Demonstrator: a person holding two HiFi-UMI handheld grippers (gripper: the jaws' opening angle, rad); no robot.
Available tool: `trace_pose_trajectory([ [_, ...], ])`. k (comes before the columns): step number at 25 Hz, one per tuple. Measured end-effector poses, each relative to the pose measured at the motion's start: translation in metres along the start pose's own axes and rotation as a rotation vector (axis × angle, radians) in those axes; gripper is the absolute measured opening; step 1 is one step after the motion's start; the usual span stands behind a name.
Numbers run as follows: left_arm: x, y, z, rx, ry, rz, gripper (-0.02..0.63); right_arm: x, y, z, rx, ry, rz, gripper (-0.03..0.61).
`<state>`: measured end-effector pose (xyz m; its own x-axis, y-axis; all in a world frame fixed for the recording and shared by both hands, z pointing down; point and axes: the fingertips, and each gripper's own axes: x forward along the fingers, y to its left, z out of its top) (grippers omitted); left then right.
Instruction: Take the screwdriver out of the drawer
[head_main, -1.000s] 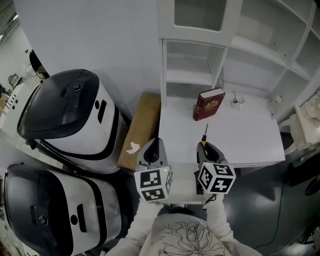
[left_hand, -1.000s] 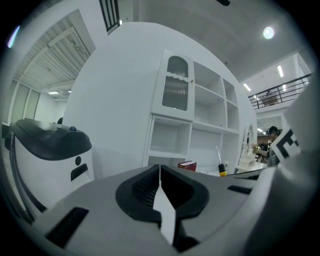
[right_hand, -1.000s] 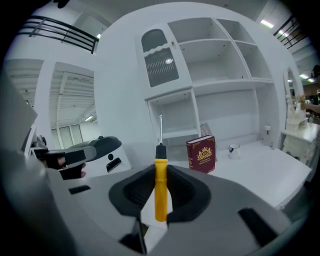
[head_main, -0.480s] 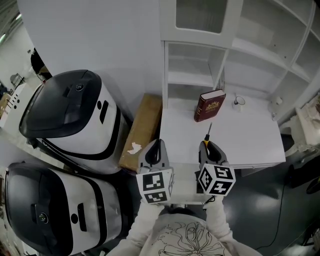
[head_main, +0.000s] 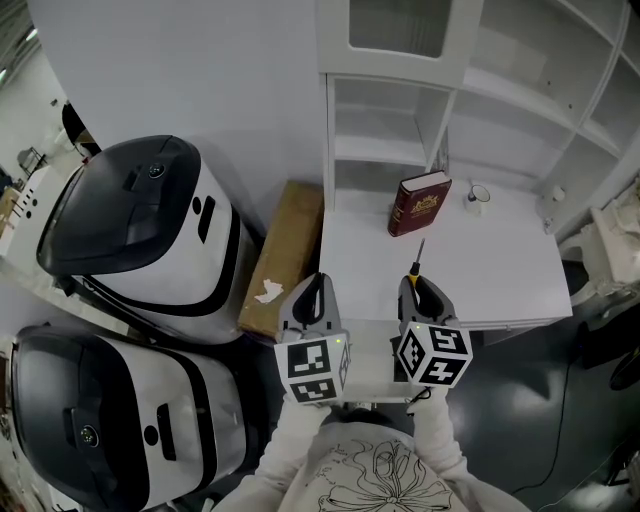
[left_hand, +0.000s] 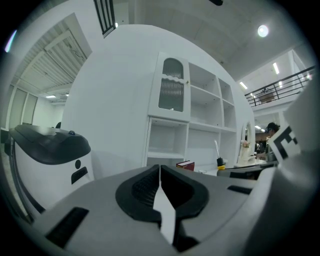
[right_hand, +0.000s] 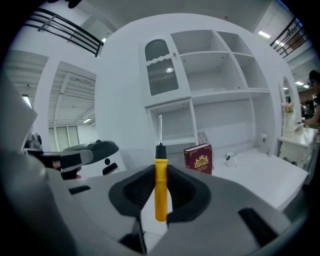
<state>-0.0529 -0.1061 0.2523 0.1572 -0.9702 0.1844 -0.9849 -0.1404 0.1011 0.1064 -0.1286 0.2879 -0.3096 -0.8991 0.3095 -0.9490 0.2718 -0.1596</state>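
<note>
Only their own views show the right gripper (right_hand: 161, 172) clamping the screwdriver (right_hand: 160, 192), left gripper (left_hand: 160, 171) closed empty.

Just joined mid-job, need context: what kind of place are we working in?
Probably a lab or test hall: white shelving desk, two big white-and-black machines beside it, mezzanine railing above.

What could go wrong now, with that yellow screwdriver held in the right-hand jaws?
The screwdriver is pinched only by its yellow handle, so it might slip or swivel and drop onto the white desk. Its metal tip points toward the red book and small cup; pushing ahead could poke or topple them.
</note>
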Motion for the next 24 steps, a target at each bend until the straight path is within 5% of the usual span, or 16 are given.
trace_pose_trajectory([
  [24,0.0002,-0.0053,-0.0064,0.0,0.013,-0.013,0.011,-0.0027,-0.0026,-0.0053,0.007,0.007,-0.002,0.071],
])
